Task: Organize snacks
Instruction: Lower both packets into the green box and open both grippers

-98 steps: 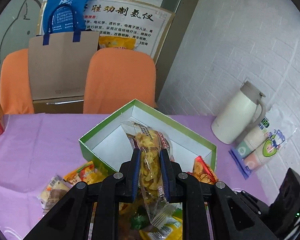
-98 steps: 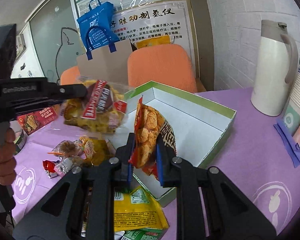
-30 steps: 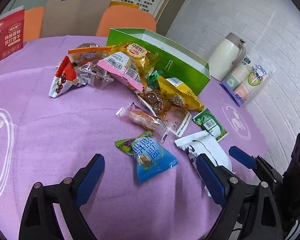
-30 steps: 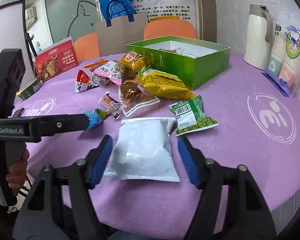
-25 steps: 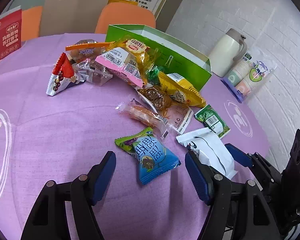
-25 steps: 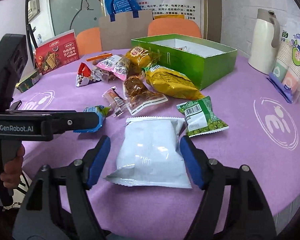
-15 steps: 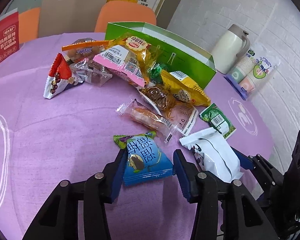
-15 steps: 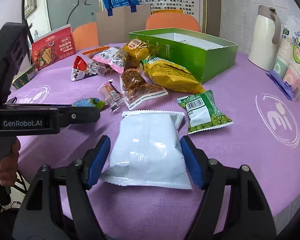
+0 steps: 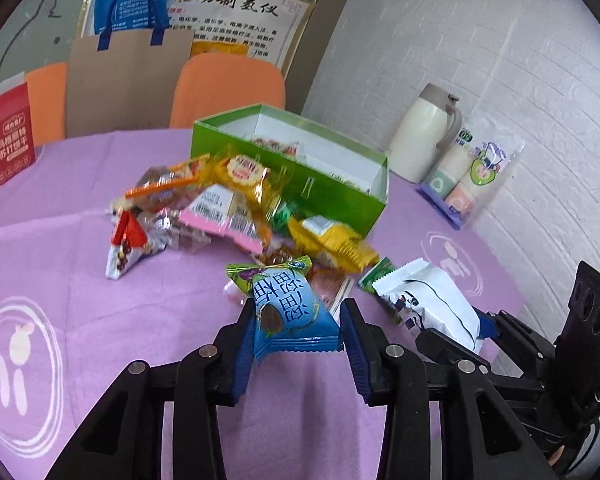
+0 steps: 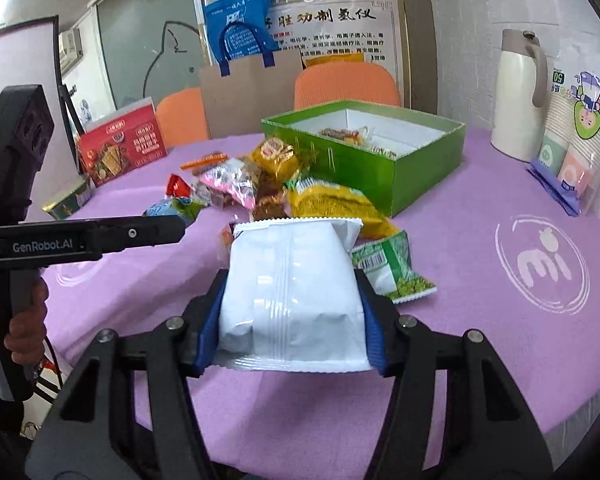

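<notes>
Left hand-held gripper (image 9: 298, 344) clamping blue packet (image 9: 288, 312), right hand-held gripper (image 10: 292, 320) clamping white bag (image 10: 292, 280), bare purple tablecloth (image 10: 480, 300) alongside

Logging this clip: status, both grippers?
Left gripper shut on blue packet. Right gripper shut on white bag. Green box open; loose snack pile before it.

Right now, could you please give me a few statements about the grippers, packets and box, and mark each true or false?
1. The left gripper grips a blue packet. True.
2. The right gripper is empty. False: it grips a white packet.
3. The green box holds snacks. True.
4. The jug lies tipped over. False: it stands upright.
5. A green pea packet lies on the table. True.
</notes>
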{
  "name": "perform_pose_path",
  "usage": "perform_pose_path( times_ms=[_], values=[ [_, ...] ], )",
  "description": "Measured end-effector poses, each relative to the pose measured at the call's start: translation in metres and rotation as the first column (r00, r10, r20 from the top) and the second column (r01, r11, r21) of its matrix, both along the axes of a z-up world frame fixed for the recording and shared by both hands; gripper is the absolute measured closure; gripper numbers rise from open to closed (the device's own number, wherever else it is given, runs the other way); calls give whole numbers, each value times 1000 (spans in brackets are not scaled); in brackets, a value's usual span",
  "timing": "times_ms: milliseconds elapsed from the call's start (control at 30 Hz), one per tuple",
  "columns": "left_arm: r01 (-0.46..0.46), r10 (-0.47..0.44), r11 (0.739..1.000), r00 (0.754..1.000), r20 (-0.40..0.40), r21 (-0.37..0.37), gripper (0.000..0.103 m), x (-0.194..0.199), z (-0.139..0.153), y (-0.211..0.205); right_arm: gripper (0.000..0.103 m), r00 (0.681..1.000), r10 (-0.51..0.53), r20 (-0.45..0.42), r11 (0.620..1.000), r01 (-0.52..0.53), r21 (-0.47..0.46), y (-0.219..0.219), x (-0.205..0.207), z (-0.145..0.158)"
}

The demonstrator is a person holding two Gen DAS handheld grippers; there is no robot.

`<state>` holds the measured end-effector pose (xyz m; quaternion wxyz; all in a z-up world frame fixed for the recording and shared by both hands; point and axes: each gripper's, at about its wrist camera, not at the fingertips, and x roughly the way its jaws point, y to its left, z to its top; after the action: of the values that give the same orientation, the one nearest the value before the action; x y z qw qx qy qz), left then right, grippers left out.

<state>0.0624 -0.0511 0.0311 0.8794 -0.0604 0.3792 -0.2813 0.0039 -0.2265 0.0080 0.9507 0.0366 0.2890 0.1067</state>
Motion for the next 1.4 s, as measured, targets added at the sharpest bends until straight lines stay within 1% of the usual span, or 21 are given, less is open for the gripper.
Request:
perform_pose_path(
  times_ms=[133,233,367,467,700,800,933,1100,1300,1333,1367,1400],
  values=[
    [21,-19,999,998,59,-31,62,15,35,-7,43,996,-39,77,999,38,18,-17,15,32],
    [16,-13,999,996,85,-34,62,32,51,-18,43,991,-66,112,998,66,-4,-24,33,45],
    [-3,5,999,998,62,-40,62,64,59,-33,43,989,-89,116,995,92,-23,-36,65,49],
    [-17,18,999,999,31,-33,62,87,56,-44,43,990,-102,98,993,107,-45,-45,93,46],
    [-46,44,998,998,-54,-36,62,144,44,-76,43,994,-106,28,992,108,-60,-61,149,30],
    [-69,68,998,994,-80,-8,62,169,34,-89,43,995,-98,-5,993,97,-64,-66,172,23],
    [-84,87,996,988,-128,27,62,199,17,-101,43,994,-96,-45,992,92,-87,-67,193,13],
    [-95,101,995,983,-151,42,62,216,4,-105,43,994,-80,-71,993,73,-95,-66,210,8],
    [-89,96,995,984,-149,52,62,224,1,-109,42,992,-78,-95,991,66,-117,-62,226,2],
    [-88,94,995,986,-139,47,59,225,1,-109,42,993,-69,-95,991,57,-123,-61,227,1],
    [-86,90,996,988,-128,35,46,224,2,-108,41,995,-56,-85,991,45,-125,-60,228,2],
    [-86,88,996,988,-124,21,34,224,3,-105,33,996,-53,-69,989,43,-142,-59,226,4]
  ],
)
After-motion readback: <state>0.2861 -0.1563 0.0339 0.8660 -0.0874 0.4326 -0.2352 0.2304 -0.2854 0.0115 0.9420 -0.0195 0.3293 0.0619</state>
